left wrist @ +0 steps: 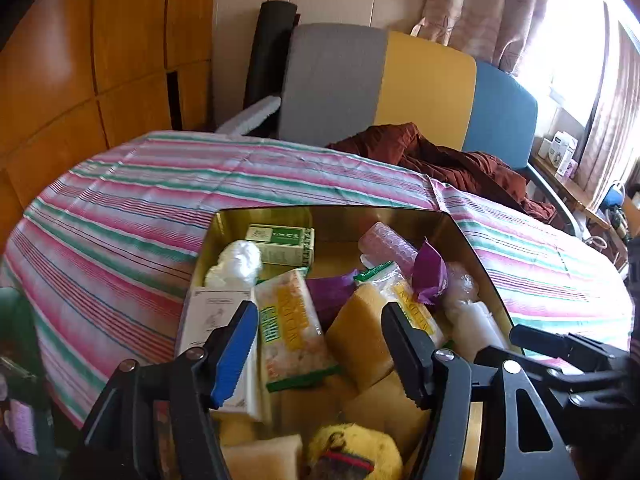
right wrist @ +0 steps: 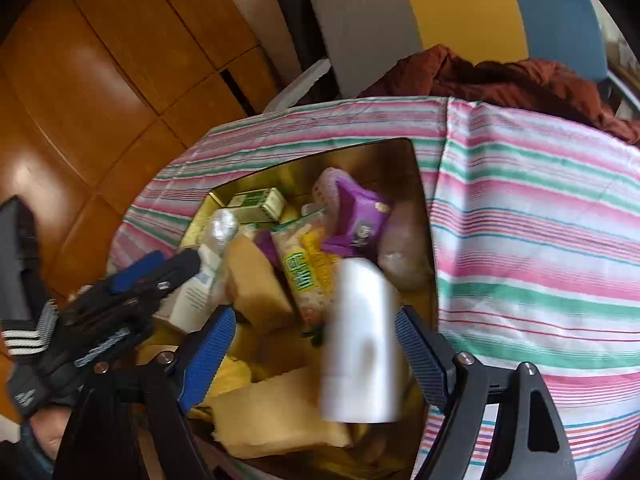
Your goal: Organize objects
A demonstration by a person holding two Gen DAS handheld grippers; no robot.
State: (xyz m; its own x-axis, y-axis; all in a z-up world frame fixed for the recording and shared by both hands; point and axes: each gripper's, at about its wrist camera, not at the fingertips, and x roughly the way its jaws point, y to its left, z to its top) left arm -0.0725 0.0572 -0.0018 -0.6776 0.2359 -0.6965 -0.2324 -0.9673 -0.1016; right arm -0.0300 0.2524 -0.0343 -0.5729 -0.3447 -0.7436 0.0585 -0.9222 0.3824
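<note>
**Tongs state.** Right tongs (right wrist: 316, 314): jaws wide. The white roll (right wrist: 362, 340) stands between them, with a gap showing at each pad; it is not clamped. Left tongs (left wrist: 320, 307): jaws part open over the contents of the gold tin (left wrist: 332, 210), with nothing pressed between the pads.

**Task item.** The white roll is inside the tin, at its right-hand side, between the right jaws. It is blurred in the right wrist view, so its surface detail cannot be read.

**Handling (judgement).**
- Weight: probably light.
- Surface: smooth and glossy, so likely slippery.
- Body: cylindrical, and it may roll once set down.
- Grip point: mid-body, pads across the diameter, clear of either end.

**Count, nearest the tongs first.**
1. Yellow plush item (left wrist: 356, 452), below the left jaws: one.
2. Tan sponge blocks (left wrist: 360, 344), under and between the left jaws: at least three. They look soft and compressible.
3. White roll: one.
4. White carton (left wrist: 212, 312), just outside the left pad of the left tongs: one.
5. Green-and-yellow snack packets (left wrist: 292, 320), ahead of the left jaws: two. The film is crinkly and the contents are likely fragile.
6. Purple wrappers (left wrist: 430, 276), beyond the packets: two visible.
7. White crumpled wad (left wrist: 236, 264): one.
8. Pink bubbled roll (left wrist: 384, 244): one.
9. Green carton (left wrist: 280, 244), against the far wall: one.
</note>
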